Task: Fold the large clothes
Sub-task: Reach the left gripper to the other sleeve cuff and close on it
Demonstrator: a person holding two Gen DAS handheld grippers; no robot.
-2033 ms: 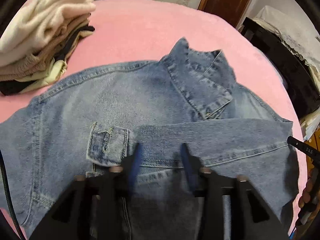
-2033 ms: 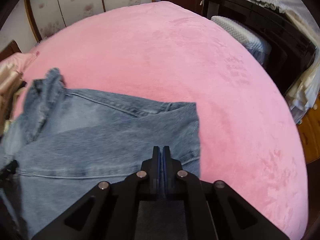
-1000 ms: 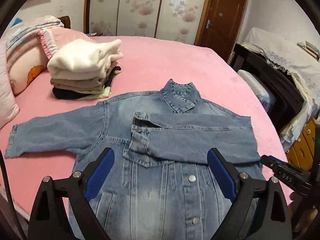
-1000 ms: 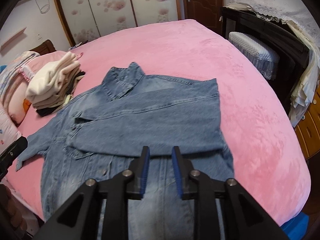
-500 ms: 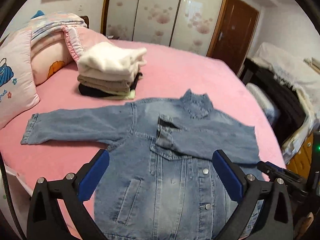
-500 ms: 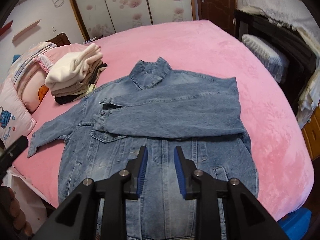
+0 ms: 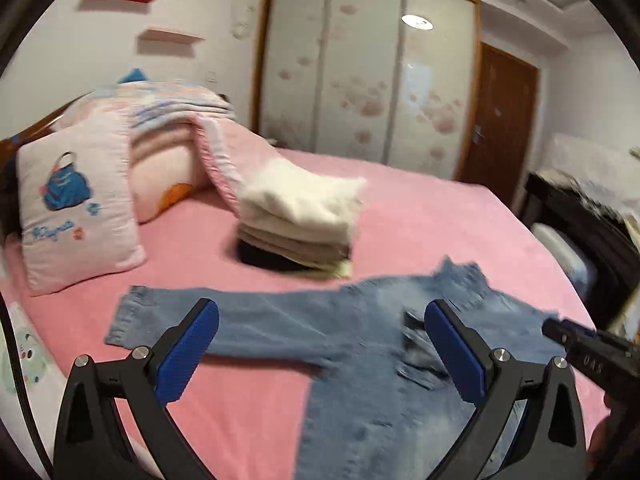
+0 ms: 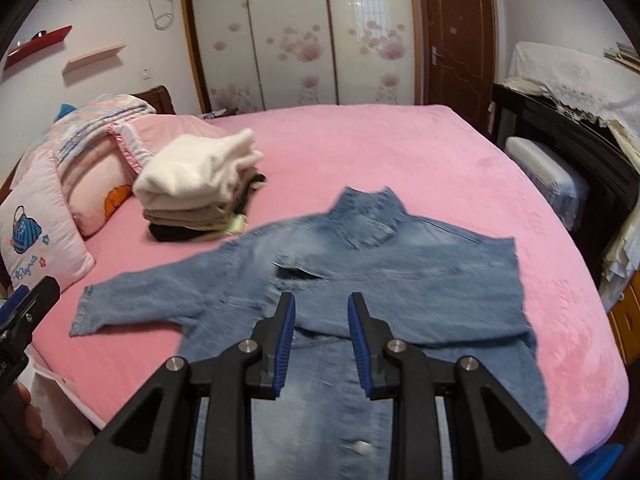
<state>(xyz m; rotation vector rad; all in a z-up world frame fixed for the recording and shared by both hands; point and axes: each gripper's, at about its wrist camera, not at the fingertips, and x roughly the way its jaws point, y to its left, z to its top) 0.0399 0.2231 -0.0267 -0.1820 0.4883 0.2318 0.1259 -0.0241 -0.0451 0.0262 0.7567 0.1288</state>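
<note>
Denim jacket (image 8: 360,264) on bed (image 8: 400,148), one sleeve folded across; left gripper (image 7: 320,344) wide open, right gripper (image 8: 321,340) part-open, both empty; outstretched sleeve (image 7: 224,316) likely next.

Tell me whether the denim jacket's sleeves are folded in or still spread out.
One of each. On the denim jacket, one sleeve lies folded across the chest; the other sleeve stretches out flat on the pink bed toward the pillows.
</note>
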